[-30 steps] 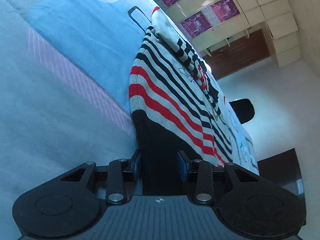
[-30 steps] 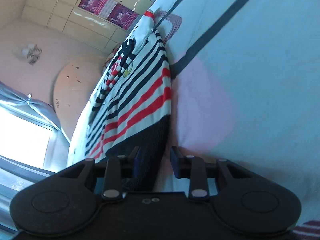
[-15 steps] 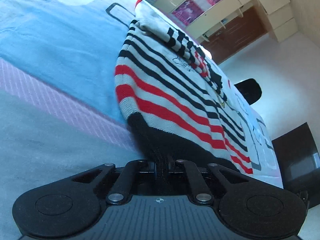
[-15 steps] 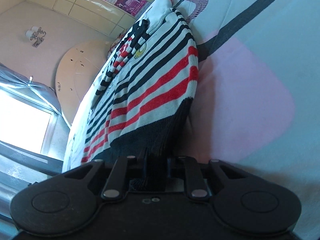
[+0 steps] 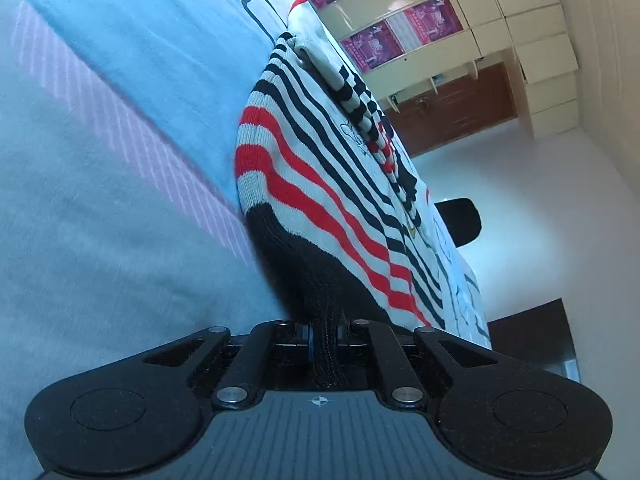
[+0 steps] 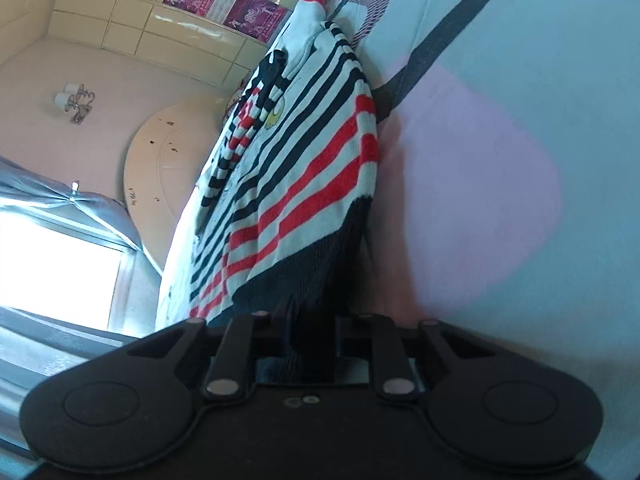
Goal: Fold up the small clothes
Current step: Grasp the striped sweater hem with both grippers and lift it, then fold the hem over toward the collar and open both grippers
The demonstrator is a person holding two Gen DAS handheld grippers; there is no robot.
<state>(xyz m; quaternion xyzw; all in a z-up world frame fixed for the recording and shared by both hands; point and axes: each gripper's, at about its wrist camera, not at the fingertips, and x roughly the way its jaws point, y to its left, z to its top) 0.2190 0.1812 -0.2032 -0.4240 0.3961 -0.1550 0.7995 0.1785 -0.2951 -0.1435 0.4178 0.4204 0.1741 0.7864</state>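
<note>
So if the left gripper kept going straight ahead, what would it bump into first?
The sweater. The left gripper is already shut on its black hem, so going on would only push into more of it, probably bunching it on the bed.

1. The left wrist view looks from just behind the left gripper (image 5: 325, 334), low over the bed (image 5: 100, 208), forward along the fingers and slightly downward. It sits very near the striped sweater (image 5: 320, 184), at the hem corner by the bed's left part.
2. It faces along the sweater toward the far wall cabinets (image 5: 520, 20); the bed's right edge and the floor (image 5: 520, 208) fall to the right.
3. The right wrist view looks from just behind the right gripper (image 6: 312, 332), equally low and close, at the sweater's (image 6: 304, 184) other hem corner.
4. It faces the same cabinets (image 6: 120, 12), with a window (image 6: 52, 264) at left.
5. Both views share the sweater, the bed sheet and the cabinet wall.
</note>
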